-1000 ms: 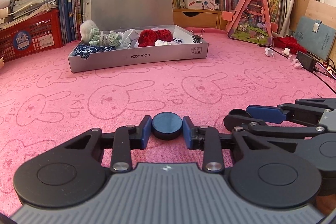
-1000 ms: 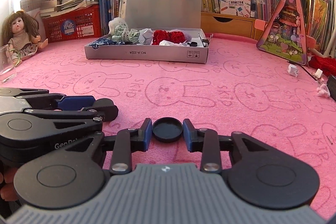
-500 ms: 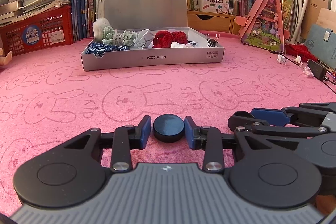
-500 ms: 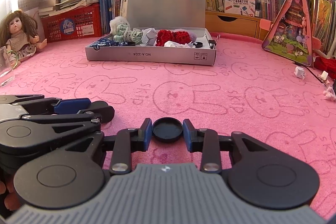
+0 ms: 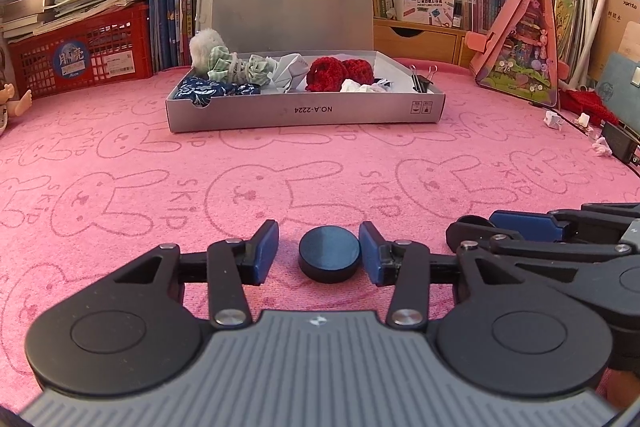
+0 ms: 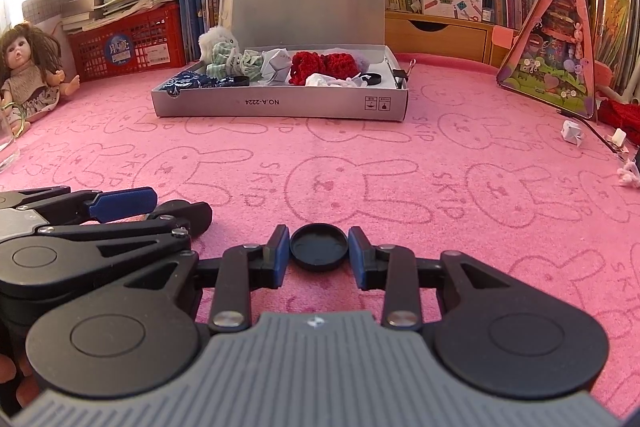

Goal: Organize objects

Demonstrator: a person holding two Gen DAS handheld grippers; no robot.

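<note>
A black round disc (image 5: 329, 254) lies flat on the pink rabbit-print mat (image 5: 280, 167) between the fingers of my left gripper (image 5: 318, 247). Its jaws are opening: the left pad stands clear of the disc and the right pad sits close beside it. My right gripper (image 6: 319, 247) is shut on a black cap (image 6: 319, 249), hollow side up, low over the mat. The two grippers are side by side; the right gripper's fingers (image 5: 520, 223) show at the left wrist view's right edge. A grey box (image 5: 304, 113) with its lid raised stands farther back, holding cloth bundles, red knitted pieces and binder clips.
A red crate (image 6: 128, 47) and a doll (image 6: 28, 75) are at the back left, with a glass (image 6: 8, 143) on the left edge. A pink triangular toy house (image 6: 552, 67), paper scraps and a black charger (image 5: 618, 145) lie at the right. Shelves of books close the back.
The left gripper's jaws have spread apart and let go of the black disc, which stays on the mat. The right gripper keeps its grip on the cap.
</note>
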